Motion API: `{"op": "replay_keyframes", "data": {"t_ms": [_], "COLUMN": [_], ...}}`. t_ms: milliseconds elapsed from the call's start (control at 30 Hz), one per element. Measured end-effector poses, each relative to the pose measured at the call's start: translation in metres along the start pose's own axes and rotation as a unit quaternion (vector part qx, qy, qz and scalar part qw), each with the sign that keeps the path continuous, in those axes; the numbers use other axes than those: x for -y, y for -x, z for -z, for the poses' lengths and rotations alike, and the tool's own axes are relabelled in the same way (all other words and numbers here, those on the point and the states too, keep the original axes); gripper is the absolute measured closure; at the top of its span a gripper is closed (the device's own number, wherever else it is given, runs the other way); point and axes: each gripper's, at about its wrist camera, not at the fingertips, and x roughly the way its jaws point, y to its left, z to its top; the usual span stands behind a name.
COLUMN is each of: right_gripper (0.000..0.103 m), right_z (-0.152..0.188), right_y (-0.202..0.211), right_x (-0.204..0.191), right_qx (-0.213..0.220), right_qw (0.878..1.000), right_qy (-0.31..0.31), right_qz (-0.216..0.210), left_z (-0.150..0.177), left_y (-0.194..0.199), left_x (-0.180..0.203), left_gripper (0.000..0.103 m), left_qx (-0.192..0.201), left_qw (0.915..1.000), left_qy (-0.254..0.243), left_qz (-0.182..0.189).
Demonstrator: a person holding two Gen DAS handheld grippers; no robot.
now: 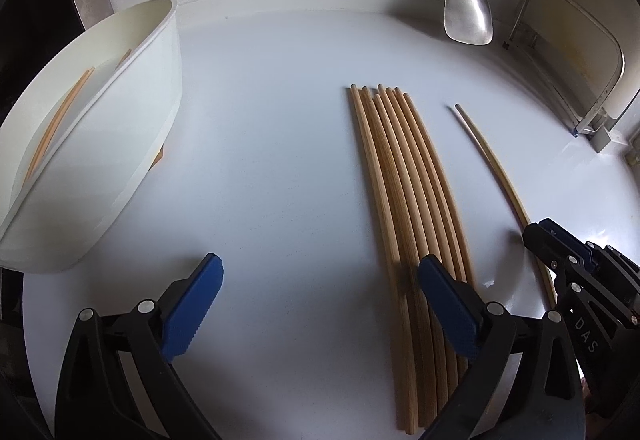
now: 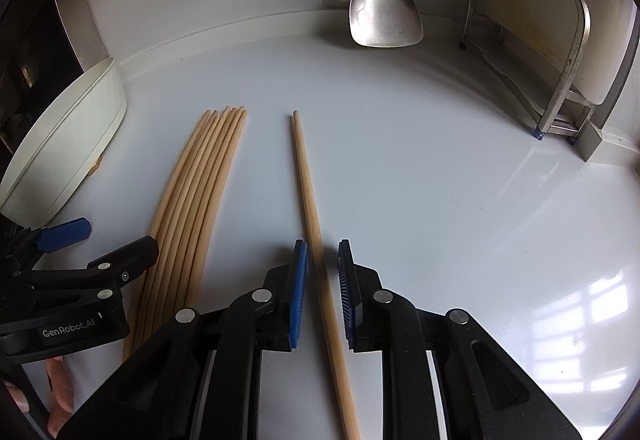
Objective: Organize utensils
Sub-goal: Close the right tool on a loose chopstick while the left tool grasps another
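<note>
Wooden chopstick [image 2: 316, 240] btwn R gripper [image 2: 323, 272] pads, gap visible | L gripper [image 1: 316, 304] wide, empty

Both grippers: matte black plastic linkage arms, silver round pivot pins at each joint. Left gripper [image 1: 320, 282] carries blue textured pads with serrated edges; white "GenRobot.AI" lettering at 9 o'clock in the right wrist view. Right gripper [image 2: 322, 264] has blue ribbed fingers [image 2: 301, 280], white strips beneath; "DAS" lettering on its housing.

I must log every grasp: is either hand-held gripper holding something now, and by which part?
Nothing is held. The left hand-held gripper is open and empty; the right hand-held gripper straddles the single chopstick, with gaps at both pads.
</note>
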Motion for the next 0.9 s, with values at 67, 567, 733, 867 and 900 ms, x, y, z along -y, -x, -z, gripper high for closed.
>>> {"op": "replay_keyframes", "data": {"t_ms": [67, 567, 733, 867, 900], "right_gripper": [0.087, 0.087, 0.087, 0.087, 0.087], "right_z": [0.000, -0.002, -0.002, -0.002, -0.002], "right_y": [0.000, -0.001, -0.001, -0.001, -0.001], "right_x": [0.001, 0.003, 0.003, 0.003, 0.002], "right_qx": [0.000, 0.000, 0.001, 0.000, 0.000], "right_qw": [1.000, 1.000, 1.000, 1.000, 1.000], "right_qy": [0.000, -0.001, -0.001, 0.002, 0.003], "right_qz": [0.000, -0.001, -0.001, 0.000, 0.001], "left_z": [-0.001, 0.002, 0.001, -0.001, -0.001], "left_y": [0.000, 0.002, 0.001, -0.002, -0.002], "left_x": [0.000, -0.011, -0.008, -0.004, -0.004], "left_gripper": [0.006, 0.007, 0.007, 0.006, 0.006], "left_qx": [0.000, -0.004, -0.004, -0.003, -0.004], "left_qw": [1.0000, 0.9999, 1.0000, 0.9998, 0.9998], "left_qy": [0.000, 0.012, 0.006, -0.003, -0.003], "left_qz": [0.002, 0.001, -0.004, -0.018, -0.018]}}
